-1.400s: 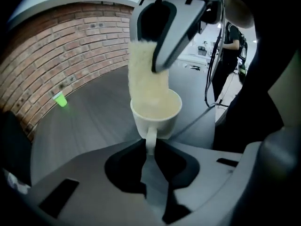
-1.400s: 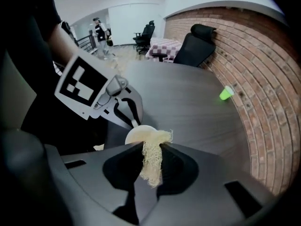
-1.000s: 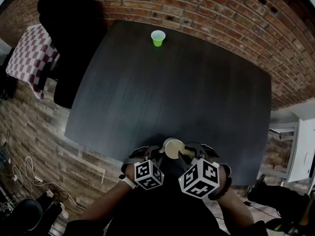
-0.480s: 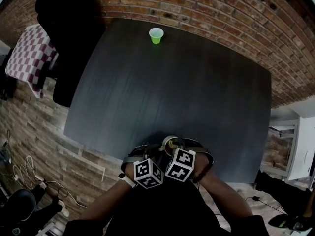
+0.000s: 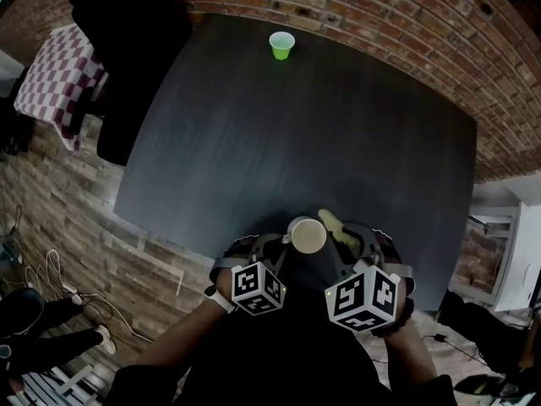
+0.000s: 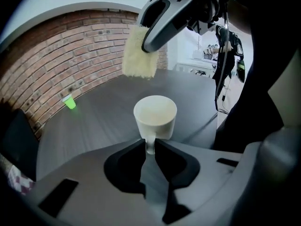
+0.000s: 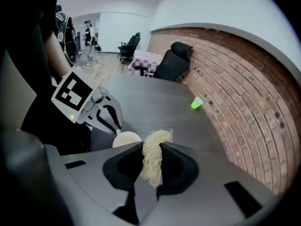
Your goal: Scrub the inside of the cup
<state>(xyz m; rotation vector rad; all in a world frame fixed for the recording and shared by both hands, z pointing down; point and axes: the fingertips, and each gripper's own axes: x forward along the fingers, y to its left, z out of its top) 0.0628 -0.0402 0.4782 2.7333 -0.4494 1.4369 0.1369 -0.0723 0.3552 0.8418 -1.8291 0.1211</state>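
A cream cup [image 5: 306,234] hangs over the near edge of the dark table [image 5: 296,134]. My left gripper [image 6: 150,142] is shut on its small handle, and its mouth faces up [image 6: 155,113]. My right gripper [image 7: 153,149] is shut on a pale fibrous scrubber [image 7: 153,161]. That scrubber [image 5: 331,223] sits just right of the cup's rim, outside the cup. In the left gripper view it hangs above and left of the cup [image 6: 139,58]. The right gripper view shows the cup [image 7: 126,139] below the scrubber, with the left gripper [image 7: 107,119] behind it.
A small green cup [image 5: 281,45] stands at the table's far edge near the brick wall [image 5: 406,32]. A black office chair [image 5: 127,66] and a checkered cloth [image 5: 51,83] are at the far left. Cables [image 5: 42,286] lie on the floor at left.
Half a second ago the right gripper was over the cup with the scrubber at its mouth. It has pulled back to the right and up, so the scrubber is outside the cup.
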